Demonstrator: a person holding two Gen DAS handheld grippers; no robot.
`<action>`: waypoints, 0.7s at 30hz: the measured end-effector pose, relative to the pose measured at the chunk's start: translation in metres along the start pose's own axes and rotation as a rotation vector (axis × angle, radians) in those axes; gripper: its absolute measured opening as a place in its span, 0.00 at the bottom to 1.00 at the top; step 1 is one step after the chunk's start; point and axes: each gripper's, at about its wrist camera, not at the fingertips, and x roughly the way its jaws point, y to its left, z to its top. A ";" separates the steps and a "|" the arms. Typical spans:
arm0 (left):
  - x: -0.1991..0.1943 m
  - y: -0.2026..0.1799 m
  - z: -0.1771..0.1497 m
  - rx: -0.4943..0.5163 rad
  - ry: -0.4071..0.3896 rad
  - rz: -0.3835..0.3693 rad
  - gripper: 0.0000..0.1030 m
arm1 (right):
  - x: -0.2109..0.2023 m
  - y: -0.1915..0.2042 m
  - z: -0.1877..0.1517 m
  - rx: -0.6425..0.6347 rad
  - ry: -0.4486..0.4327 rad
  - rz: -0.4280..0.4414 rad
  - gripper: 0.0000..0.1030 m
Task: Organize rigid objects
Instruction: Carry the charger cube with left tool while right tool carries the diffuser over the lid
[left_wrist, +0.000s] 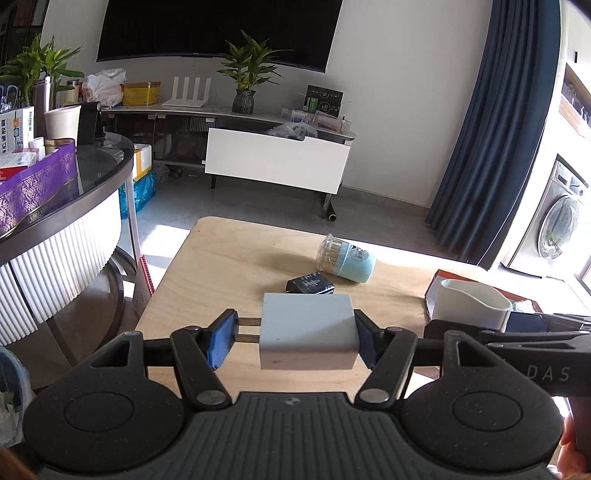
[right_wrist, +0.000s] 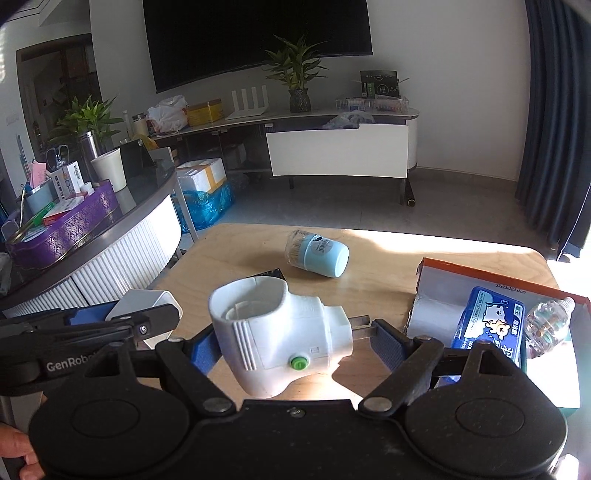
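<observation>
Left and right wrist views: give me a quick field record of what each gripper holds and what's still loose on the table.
left gripper: shut on white charger block, prongs against one pad
right gripper: shut on white plug adapter with green button
still on wooden table: blue toothpick jar on its side; black adapter
orange-rimmed box: holds blue wipes pack and small clear bottle

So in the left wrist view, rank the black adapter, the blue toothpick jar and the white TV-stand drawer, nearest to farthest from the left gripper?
1. Black adapter, just beyond the jaws, on the table.
2. Blue toothpick jar, lying mid-table, slightly right.
3. White TV-stand drawer, across the floor.
</observation>
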 end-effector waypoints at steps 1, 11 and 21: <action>-0.003 -0.001 -0.001 0.001 -0.002 0.000 0.65 | -0.003 0.000 -0.001 0.003 -0.001 -0.003 0.97; -0.024 -0.011 -0.007 0.023 0.001 0.020 0.65 | -0.039 0.006 -0.020 0.021 -0.018 -0.011 0.97; -0.041 -0.018 -0.014 0.025 -0.007 0.005 0.65 | -0.066 0.007 -0.034 0.029 -0.038 -0.012 0.97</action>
